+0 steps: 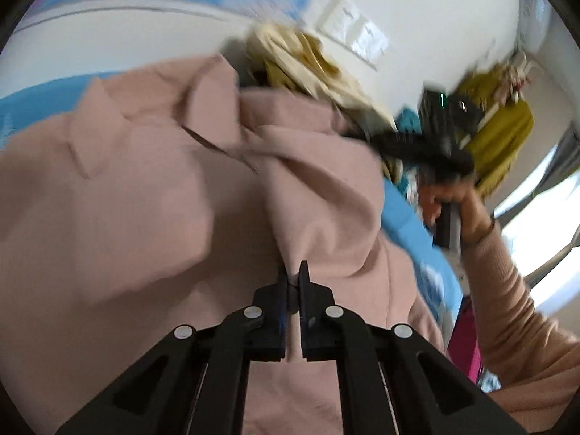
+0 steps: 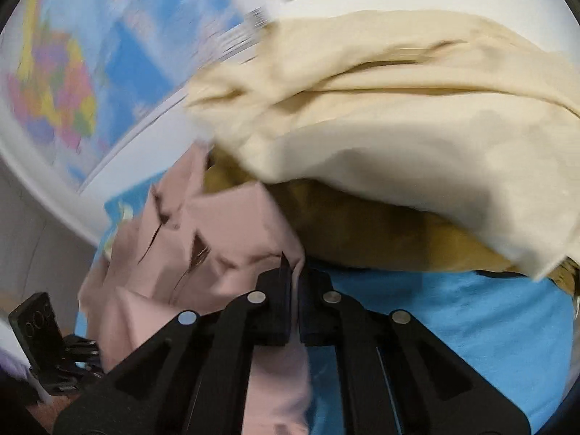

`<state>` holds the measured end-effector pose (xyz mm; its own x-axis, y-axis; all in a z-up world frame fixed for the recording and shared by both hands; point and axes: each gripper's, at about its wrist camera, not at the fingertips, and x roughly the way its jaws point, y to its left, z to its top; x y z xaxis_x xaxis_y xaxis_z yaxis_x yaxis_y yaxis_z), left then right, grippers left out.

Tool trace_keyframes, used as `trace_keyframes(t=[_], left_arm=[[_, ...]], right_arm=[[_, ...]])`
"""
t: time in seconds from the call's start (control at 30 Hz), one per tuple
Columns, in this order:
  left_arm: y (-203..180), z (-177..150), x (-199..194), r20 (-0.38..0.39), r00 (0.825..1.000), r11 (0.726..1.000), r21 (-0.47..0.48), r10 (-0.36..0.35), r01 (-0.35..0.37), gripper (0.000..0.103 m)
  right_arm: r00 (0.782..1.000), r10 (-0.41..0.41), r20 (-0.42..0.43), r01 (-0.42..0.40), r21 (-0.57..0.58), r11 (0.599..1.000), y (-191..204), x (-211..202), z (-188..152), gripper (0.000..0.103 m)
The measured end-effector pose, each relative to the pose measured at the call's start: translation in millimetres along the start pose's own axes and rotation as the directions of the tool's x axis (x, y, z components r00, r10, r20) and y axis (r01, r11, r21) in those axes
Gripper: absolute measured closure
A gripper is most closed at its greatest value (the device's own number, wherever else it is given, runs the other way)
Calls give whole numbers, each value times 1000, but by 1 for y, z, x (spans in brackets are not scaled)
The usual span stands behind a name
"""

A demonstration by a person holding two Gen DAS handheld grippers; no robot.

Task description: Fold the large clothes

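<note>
A: Where is the pink garment [image 1: 152, 195] sitting?

B: It is filling the left wrist view from nine o'clock to the centre, hanging bunched over the blue bedding [image 1: 409, 217]. In the right wrist view it is lying at about eight o'clock [image 2: 203, 253].

A: And the tools?

B: The left gripper [image 1: 293, 282] is pinching a fold of pink cloth, jaws nearly together. The right gripper [image 2: 295, 272] is clamping another edge of it the same way; from the left view it is showing at two o'clock [image 1: 427, 148], held by the right hand [image 1: 453, 203].

A: What is lying around it?

B: A cream garment [image 2: 398, 137] is sitting at one o'clock over a mustard one [image 2: 362, 235], and a map [image 2: 65, 83] is hanging at ten o'clock.

A: What could go wrong?

B: I am judging that each pinch is holding only a thin fold, so a quick pull could let cloth slip out, and the pink hem could drag the cream pile along
</note>
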<state>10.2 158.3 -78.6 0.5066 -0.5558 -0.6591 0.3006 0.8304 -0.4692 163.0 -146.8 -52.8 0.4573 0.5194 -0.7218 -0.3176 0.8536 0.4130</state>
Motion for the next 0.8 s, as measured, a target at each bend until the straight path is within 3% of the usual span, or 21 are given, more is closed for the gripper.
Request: trace_keyframes(t=[0.03,0.1,0.17,0.27,0.37,0.43,0.5,0.57,0.63,0.7,0.8], left_arm=[[7,1,-2,-5,1000,1000,-6,14,-14,99],[17,-3,1,-58,998,999,-22,32,-33,90],[30,-5,7,-86,990,992,-55,112,-117,86],[43,-11,-5,-63,995,990,-109,79,-85,81],[43,-12,-21,-18,995,991,-96,94,-95,69],[42,-11,-31,1,995,992,-77,97,-96,68],[38,-11,-39,21,994,993,-51,104,-102,66],[33,-11,-43,39,993,994,-31,110,-108,59],[30,-10,-45,51,993,994,-15,106,-106,58],[26,-10,-48,70,992,995,0,104,-104,57],[26,-13,-64,105,990,995,26,97,-100,56]], right_arm=[[1000,-20,-18,20,8,1000,-3,1,-4,78],[999,-37,-11,37,23,999,-6,-4,-14,64],[999,-28,36,29,-23,999,1,-23,-22,63],[997,64,41,-57,-147,987,24,-48,-43,48],[978,194,-75,-207,-262,943,53,-67,-80,41],[965,220,-144,-254,-297,921,67,-67,-102,33],[956,211,-205,-269,-314,911,75,-62,-122,33],[946,210,-248,-280,-298,913,83,-49,-135,42],[927,253,-277,-324,-252,912,87,-42,-135,92],[912,321,-256,-380,-234,895,97,-43,-128,101],[901,385,-199,-428,-281,859,119,-58,-106,101]])
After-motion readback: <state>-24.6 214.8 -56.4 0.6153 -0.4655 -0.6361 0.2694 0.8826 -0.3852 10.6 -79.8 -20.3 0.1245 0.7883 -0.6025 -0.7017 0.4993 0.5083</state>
